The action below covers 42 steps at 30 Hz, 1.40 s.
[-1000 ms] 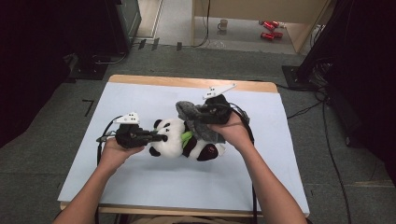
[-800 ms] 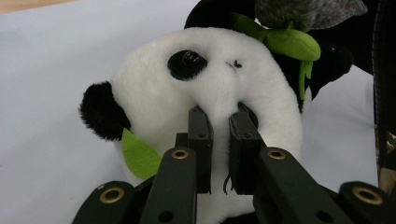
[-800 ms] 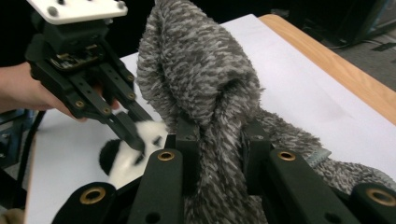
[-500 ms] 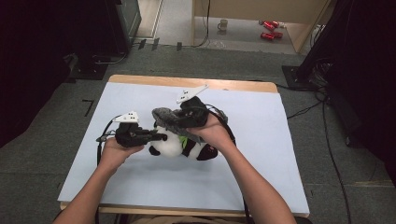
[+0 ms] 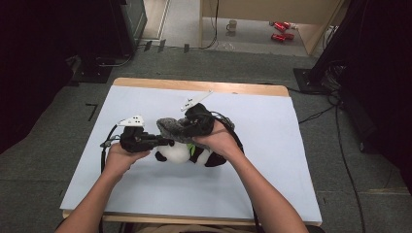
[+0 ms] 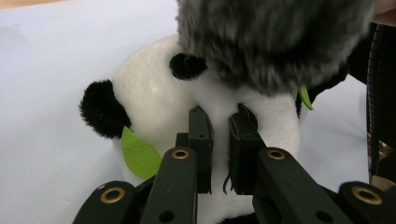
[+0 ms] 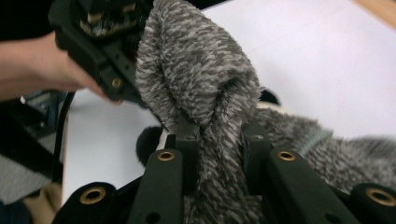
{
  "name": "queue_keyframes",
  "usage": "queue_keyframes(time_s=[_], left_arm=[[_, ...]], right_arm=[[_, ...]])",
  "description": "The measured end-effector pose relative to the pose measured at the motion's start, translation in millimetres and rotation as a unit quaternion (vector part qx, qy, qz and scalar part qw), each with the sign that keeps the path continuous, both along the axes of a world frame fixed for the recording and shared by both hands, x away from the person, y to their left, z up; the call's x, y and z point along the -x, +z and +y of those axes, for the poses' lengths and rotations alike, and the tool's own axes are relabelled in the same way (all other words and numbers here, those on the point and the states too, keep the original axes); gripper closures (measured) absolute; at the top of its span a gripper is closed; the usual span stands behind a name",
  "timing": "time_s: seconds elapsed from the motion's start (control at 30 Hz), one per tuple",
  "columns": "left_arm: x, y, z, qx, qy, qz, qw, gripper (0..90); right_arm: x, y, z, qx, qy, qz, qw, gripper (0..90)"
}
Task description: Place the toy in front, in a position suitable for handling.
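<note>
A black-and-white panda plush (image 5: 177, 153) with a green felt leaf (image 6: 139, 155) lies mid-table. My left gripper (image 5: 166, 142) comes at it from the left, and its jaws (image 6: 220, 140) pinch the white fur of the panda (image 6: 149, 93). My right gripper (image 5: 180, 127) is shut on a grey fuzzy knit cloth (image 5: 170, 126), held just above the panda's head. In the right gripper view the cloth (image 7: 196, 70) bunches between the jaws (image 7: 219, 135), and the left gripper (image 7: 98, 37) sits close behind it. The cloth (image 6: 271, 42) hides the top of the panda's face.
A white sheet (image 5: 272, 145) covers the table, with a wooden edge (image 5: 243, 88) at the far side. Cables trail from both grippers. A mug (image 5: 233, 24) and red items (image 5: 279, 30) lie on the floor beyond, and black equipment stands to the right.
My right hand has carried the grey cloth leftward over the panda until it sits by the left gripper. The left hand and the panda have stayed where they were.
</note>
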<state>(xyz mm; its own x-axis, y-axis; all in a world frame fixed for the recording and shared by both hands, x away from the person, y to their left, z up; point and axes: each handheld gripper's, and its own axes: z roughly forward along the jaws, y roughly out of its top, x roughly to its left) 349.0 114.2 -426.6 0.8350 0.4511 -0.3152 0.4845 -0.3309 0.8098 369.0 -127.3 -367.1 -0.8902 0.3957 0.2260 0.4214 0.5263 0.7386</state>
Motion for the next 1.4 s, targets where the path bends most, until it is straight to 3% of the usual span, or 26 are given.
queue_keyframes(time_s=[0.17, 0.3, 0.43, 0.63, 0.9, 1.0, 1.4], left_arm=[[0.0, -0.7, -0.5, -0.007, 0.000, 0.003, 1.0000, 82.9], [-0.8, -1.3, 0.3, -0.010, 0.001, 0.005, 0.9999, 83.0], [-0.7, -0.9, 0.1, -0.009, 0.000, 0.004, 1.0000, 83.1], [-1.3, -1.8, 1.4, -0.012, -0.001, 0.005, 0.9999, 83.1], [-2.3, -2.9, 2.7, -0.010, -0.001, 0.009, 0.9999, 83.1], [-2.3, -2.5, 2.4, -0.008, -0.004, 0.007, 0.9999, 83.1], [-1.5, -2.1, 2.0, -0.001, -0.010, 0.008, 0.9999, 83.1]], right_arm=[[6.7, -1.1, 0.5, 0.042, 0.028, -0.013, 0.9987, 76.7], [14.6, -1.6, -2.3, 0.075, 0.049, -0.033, 0.9954, 77.0], [19.9, -1.3, -9.7, 0.089, 0.052, -0.029, 0.9943, 77.1], [23.6, -8.1, -31.1, 0.073, 0.047, -0.010, 0.9962, 77.1], [28.7, -13.6, -60.9, 0.068, 0.037, -0.006, 0.9970, 77.1], [29.6, -17.1, -75.8, 0.048, 0.024, 0.002, 0.9986, 77.3], [32.9, -18.8, -105.0, 0.030, 0.001, 0.000, 0.9996, 77.5]])
